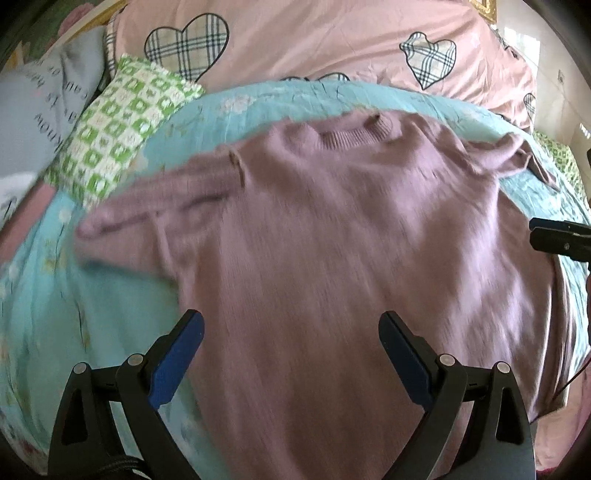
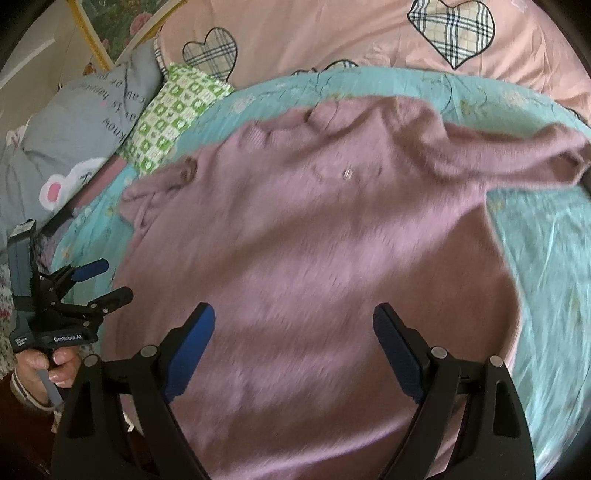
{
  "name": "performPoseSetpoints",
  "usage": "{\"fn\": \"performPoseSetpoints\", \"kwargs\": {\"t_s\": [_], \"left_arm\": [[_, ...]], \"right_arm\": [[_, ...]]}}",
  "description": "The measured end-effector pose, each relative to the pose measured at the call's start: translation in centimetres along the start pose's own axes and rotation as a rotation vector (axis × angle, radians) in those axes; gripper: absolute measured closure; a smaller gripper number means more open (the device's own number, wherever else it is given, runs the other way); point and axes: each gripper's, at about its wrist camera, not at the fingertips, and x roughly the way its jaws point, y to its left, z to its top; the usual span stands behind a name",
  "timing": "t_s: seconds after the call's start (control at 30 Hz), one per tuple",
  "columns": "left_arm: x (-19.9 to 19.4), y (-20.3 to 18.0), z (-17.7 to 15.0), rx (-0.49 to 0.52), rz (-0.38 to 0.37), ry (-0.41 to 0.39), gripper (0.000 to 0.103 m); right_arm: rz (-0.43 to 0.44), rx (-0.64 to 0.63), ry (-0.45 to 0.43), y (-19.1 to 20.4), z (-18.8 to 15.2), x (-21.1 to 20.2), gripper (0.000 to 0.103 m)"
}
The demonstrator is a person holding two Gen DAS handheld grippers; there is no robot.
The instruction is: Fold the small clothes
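Observation:
A mauve knitted sweater (image 1: 332, 229) (image 2: 325, 229) lies spread flat on a turquoise quilt (image 1: 92, 295) (image 2: 546, 266), collar at the far side, sleeves stretched out left and right. My left gripper (image 1: 291, 325) hovers open over the sweater's lower left part, nothing between its blue pads. My right gripper (image 2: 293, 317) hangs open above the sweater's lower middle, also holding nothing. In the right wrist view the left gripper (image 2: 107, 280) shows at the left edge, held by a hand (image 2: 51, 369). The right gripper's fingertips (image 1: 554, 236) poke in at the right edge of the left wrist view.
Behind the quilt lies a pink duvet with plaid hearts (image 1: 332, 40) (image 2: 332, 33). A green-and-white checked pillow (image 1: 122, 122) (image 2: 173, 110) and a grey printed pillow (image 1: 40, 110) (image 2: 74, 133) sit at the far left. A bright floor (image 1: 554, 92) lies beyond the bed's right edge.

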Motion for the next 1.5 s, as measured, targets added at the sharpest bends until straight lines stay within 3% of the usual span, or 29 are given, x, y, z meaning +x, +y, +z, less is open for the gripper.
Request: {"fn": "performPoseSetpoints", "kwargs": {"t_s": [0.23, 0.43, 0.63, 0.8, 0.87, 1.0, 1.1, 1.13, 1.17, 1.2, 1.23, 1.27, 1.37, 1.5], "left_arm": [[2.7, 2.5, 7.0, 0.028, -0.025, -0.037, 0.007], [7.2, 5.7, 13.3, 0.044, -0.037, -0.008, 0.007], [12.5, 9.0, 18.5, 0.02, -0.132, 0.05, 0.007], [17.5, 10.9, 20.4, 0.016, -0.205, 0.167, 0.007], [19.0, 11.1, 20.5, 0.038, -0.17, 0.19, 0.007], [21.6, 11.3, 19.7, 0.061, -0.179, 0.279, 0.006], [21.4, 10.1, 18.9, 0.131, -0.156, 0.274, 0.008], [21.3, 9.7, 18.8, 0.148, -0.152, 0.272, 0.011], [21.0, 9.3, 18.6, 0.165, -0.158, 0.263, 0.025], [20.5, 8.6, 18.3, 0.192, -0.175, 0.248, 0.052], [19.7, 7.9, 18.1, 0.22, -0.189, 0.225, 0.073], [19.2, 7.5, 17.9, 0.229, -0.185, 0.215, 0.095], [17.5, 6.5, 17.5, 0.248, -0.109, 0.169, 0.096], [16.5, 7.0, 17.4, 0.193, -0.016, 0.115, 0.097]], "right_arm": [[0.026, 0.032, 0.003, -3.6, 6.3, 1.9, 0.015], [0.022, 0.047, -0.009, -7.5, 12.6, 4.4, 0.015], [0.024, 0.064, -0.076, -11.3, 18.8, 7.5, 0.019], [0.008, -0.02, -0.08, -11.7, 21.8, 10.4, 0.019], [-0.018, -0.09, -0.057, -11.6, 22.5, 12.2, 0.019], [-0.057, -0.148, 0.008, -12.1, 23.3, 15.2, 0.02], [-0.046, -0.214, 0.075, -11.3, 22.7, 16.7, 0.04], [-0.065, -0.246, 0.082, -11.1, 22.4, 17.1, 0.05], [-0.062, -0.273, 0.076, -10.8, 22.0, 17.1, 0.067], [-0.057, -0.275, 0.07, -10.6, 21.8, 16.9, 0.079], [-0.058, -0.266, 0.066, -10.7, 21.7, 16.7, 0.089], [-0.062, -0.256, 0.05, -10.7, 21.6, 16.3, 0.091], [-0.096, -0.246, -0.011, -10.7, 21.9, 14.6, 0.093], [-0.155, -0.147, -0.124, -12.3, 24.0, 11.9, 0.094]]}}
